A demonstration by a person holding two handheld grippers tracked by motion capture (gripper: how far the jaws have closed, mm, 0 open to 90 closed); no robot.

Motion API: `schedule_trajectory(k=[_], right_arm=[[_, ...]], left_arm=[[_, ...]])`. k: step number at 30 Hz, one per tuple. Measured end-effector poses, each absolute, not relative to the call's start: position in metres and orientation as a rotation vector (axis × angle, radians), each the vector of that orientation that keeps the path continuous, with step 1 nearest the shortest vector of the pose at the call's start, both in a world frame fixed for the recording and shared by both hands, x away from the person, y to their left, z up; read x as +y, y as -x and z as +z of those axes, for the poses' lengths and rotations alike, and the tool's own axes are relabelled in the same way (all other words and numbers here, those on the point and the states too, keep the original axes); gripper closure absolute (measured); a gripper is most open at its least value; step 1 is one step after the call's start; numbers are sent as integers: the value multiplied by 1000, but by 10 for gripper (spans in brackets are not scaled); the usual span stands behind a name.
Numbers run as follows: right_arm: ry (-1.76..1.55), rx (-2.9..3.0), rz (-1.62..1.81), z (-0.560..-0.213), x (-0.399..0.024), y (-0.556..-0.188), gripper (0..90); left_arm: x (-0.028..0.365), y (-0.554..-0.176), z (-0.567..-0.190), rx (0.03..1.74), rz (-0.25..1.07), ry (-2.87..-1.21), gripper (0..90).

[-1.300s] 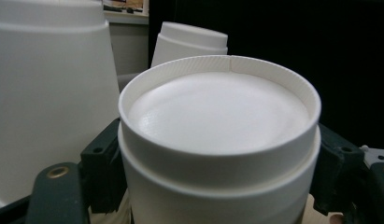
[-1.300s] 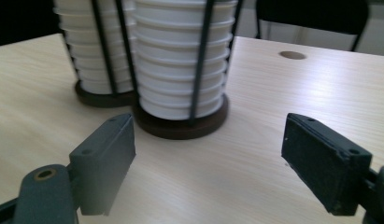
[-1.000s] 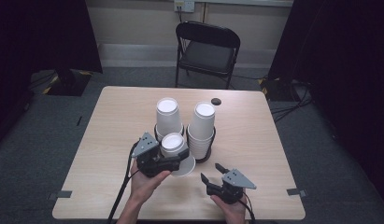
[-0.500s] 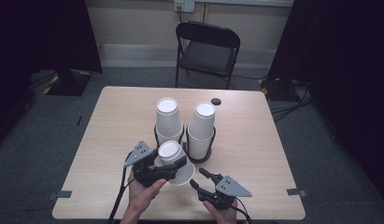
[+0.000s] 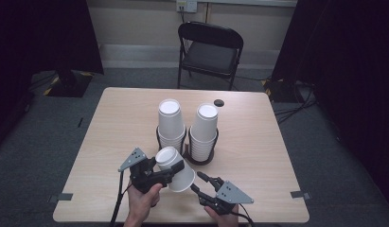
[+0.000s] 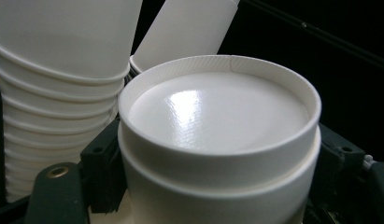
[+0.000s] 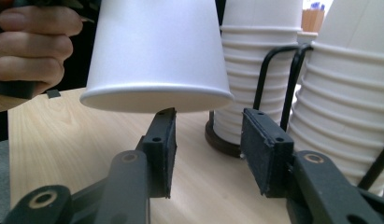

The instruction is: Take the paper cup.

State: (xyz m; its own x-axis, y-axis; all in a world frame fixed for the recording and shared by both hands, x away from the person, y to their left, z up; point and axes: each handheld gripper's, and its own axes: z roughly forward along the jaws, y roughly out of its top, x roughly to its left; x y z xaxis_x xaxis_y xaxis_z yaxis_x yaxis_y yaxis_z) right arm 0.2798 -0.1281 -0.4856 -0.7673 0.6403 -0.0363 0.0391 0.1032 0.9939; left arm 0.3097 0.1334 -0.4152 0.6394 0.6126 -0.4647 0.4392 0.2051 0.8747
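Cup (image 5: 174, 169) hangs upside down and tilted near the front edge of the table (image 5: 258, 142), clamped tight by the left gripper (image 5: 175, 166). Right gripper (image 5: 196, 180) waits just below its rim – jaws half open, just been closing, nothing between them – probably to pull a nested cup free.

No text, label, brand, number or sign can be read in any of the views. The white paper cups (image 5: 175, 169) are seen to be plain and unprinted, and no lettering is borne by the bench (image 5: 258, 142).
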Motion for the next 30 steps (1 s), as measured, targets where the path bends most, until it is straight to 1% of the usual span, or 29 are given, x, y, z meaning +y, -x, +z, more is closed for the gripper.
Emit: schedule_trajectory(k=[3, 7, 12, 20, 23, 25, 26, 30], right_arm=[[-607, 1868, 1724, -485, -126, -277, 566], [-545, 1805, 1708, -485, -122, -277, 555], [-515, 1787, 1726, -488, -115, -285, 573], [-495, 1770, 1709, -482, -106, -297, 613], [-494, 1755, 1711, -482, -104, -298, 653], [-508, 1754, 1699, -483, -104, -299, 729], [-512, 1747, 1698, -484, -104, -299, 748], [-517, 1741, 1710, -485, -106, -298, 788]], left_arm=[[134, -309, -416, 960, 126, -1409, 214], [132, -309, -416, 967, 116, -1412, 215], [130, -308, -416, 959, 95, -1413, 214], [123, -307, -415, 945, 56, -1422, 214], [119, -306, -416, 938, 55, -1432, 209], [120, -307, -416, 937, 52, -1432, 206], [120, -308, -416, 934, 50, -1436, 205], [118, -308, -418, 934, 68, -1458, 177]])
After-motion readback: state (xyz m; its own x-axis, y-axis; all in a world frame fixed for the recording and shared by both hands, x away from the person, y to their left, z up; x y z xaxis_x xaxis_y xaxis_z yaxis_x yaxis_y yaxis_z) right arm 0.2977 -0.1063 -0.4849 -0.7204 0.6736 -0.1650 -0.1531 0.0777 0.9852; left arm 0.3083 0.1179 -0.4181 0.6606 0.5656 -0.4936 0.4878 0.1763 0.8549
